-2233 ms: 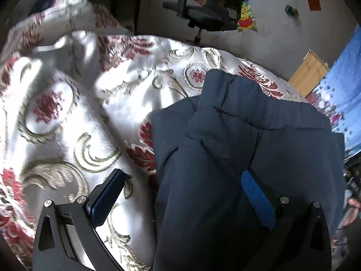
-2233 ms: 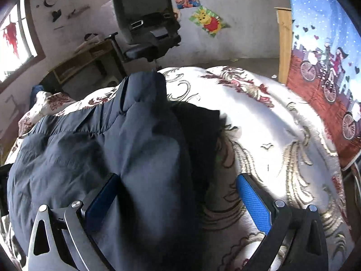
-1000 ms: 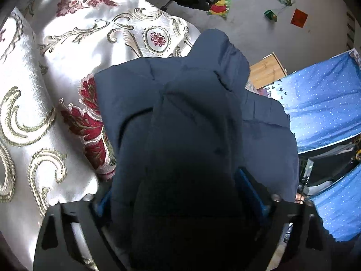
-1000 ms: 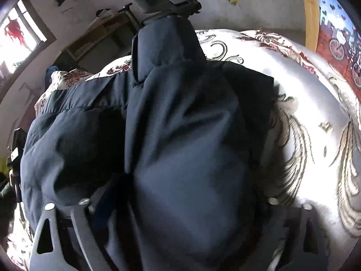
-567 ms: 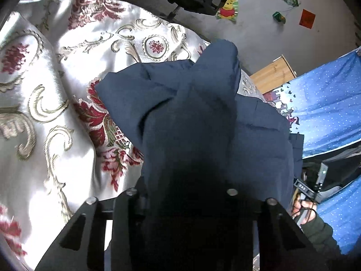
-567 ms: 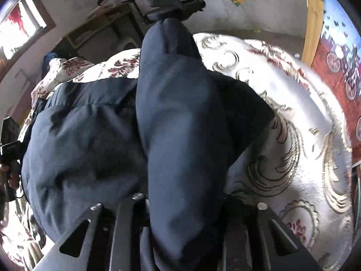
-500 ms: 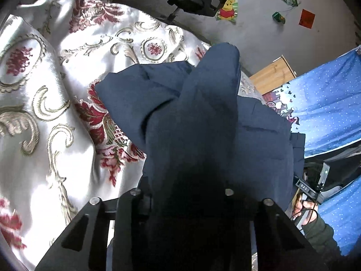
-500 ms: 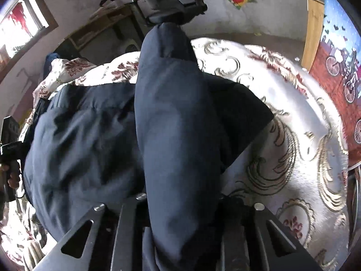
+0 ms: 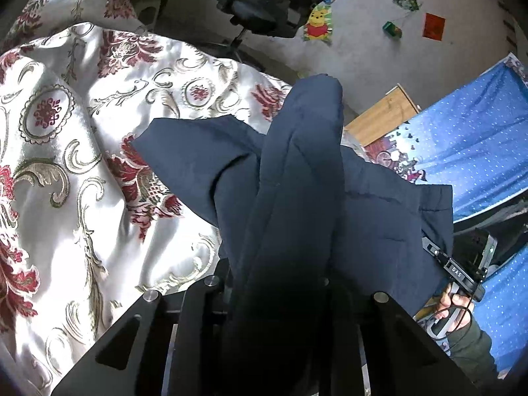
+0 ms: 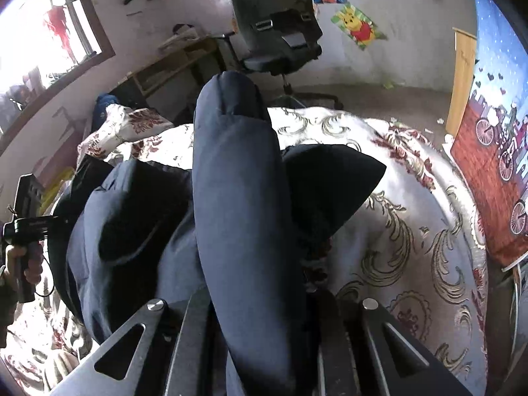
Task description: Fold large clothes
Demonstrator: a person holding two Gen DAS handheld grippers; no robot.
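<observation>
A dark navy padded jacket lies partly on a bed with a white, red and gold floral cover. My left gripper is shut on a thick fold of the jacket, which rises as a ridge in front of the camera and hides the fingertips. My right gripper is likewise shut on a padded fold of the jacket, held above the bed cover. The rest of the jacket hangs and drapes below both grippers.
A black office chair stands beyond the bed by the wall. A wooden board and a blue patterned curtain are to the right. A wooden desk and a window are at the left.
Both grippers closed on folds of the jacket and lifted it off the bed. The jacket now hangs higher and more of the bed cover shows.
</observation>
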